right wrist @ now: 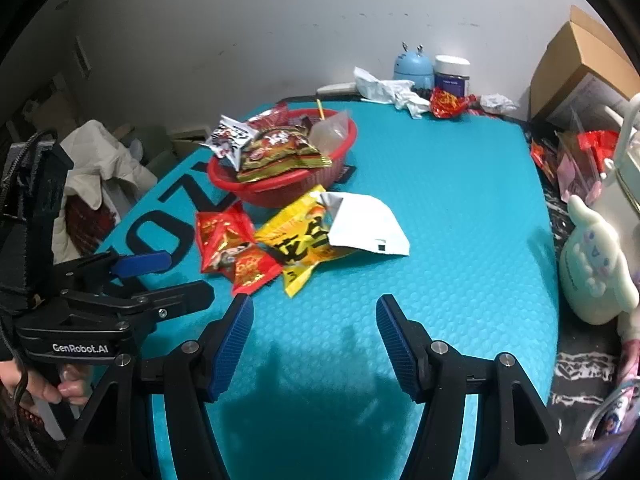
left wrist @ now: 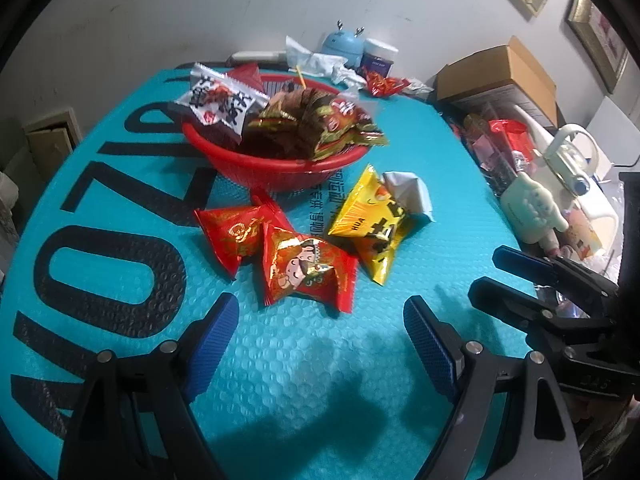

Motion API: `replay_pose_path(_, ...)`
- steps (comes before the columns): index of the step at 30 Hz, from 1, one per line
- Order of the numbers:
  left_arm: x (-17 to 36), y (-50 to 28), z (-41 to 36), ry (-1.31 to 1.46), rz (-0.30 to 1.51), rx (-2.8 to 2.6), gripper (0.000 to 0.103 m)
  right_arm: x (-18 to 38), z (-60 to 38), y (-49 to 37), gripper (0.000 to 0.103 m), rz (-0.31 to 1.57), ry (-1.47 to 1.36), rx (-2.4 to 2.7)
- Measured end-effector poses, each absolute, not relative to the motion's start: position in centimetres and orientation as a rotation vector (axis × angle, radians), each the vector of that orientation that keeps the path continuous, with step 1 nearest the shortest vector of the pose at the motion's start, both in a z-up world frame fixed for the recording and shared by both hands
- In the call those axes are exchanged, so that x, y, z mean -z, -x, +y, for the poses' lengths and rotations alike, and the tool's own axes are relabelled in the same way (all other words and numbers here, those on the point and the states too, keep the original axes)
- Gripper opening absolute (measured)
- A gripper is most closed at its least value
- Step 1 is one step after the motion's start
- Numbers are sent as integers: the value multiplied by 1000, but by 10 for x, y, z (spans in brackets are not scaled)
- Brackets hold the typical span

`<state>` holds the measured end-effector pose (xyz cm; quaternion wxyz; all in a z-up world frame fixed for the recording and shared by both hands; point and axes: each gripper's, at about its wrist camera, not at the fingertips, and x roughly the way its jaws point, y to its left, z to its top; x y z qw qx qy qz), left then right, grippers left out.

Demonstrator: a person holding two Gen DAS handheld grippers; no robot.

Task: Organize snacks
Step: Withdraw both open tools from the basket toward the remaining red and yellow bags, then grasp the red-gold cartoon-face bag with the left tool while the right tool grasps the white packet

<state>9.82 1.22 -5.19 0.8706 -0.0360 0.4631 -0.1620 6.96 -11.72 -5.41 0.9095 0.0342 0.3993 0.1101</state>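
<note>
Left claw [left wrist: 320, 344]: held open above the teal tabletop [left wrist: 320, 400]; nothing is gripped.
Right claw [right wrist: 316, 340]: held open, narrower than the left; nothing is gripped.
Red basket [left wrist: 280, 168]: heaped with snack packets.
Loose snacks: two red packets [left wrist: 304, 272] and a yellow packet [left wrist: 372, 232] are laid just before the basket, ahead of both claws.

Both tools are black, angular frames. The left gripper [left wrist: 320, 344] and right gripper [right wrist: 314, 342] carry ribbed blue pads [left wrist: 210, 346] and silver screws [right wrist: 190, 347]. White "GenRobot.AI" lettering [right wrist: 80, 348] marks the left gripper's body.
</note>
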Motion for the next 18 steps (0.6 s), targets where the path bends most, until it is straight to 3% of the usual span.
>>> replay_pose_path(10,74,-125,2,87,1013,358,84,65,-126,-84,64,848,-75,-213)
replay_pose_path(18,84,-133,-15,-10,1013,326,56,71,-143,-93,64,867,-107,-179)
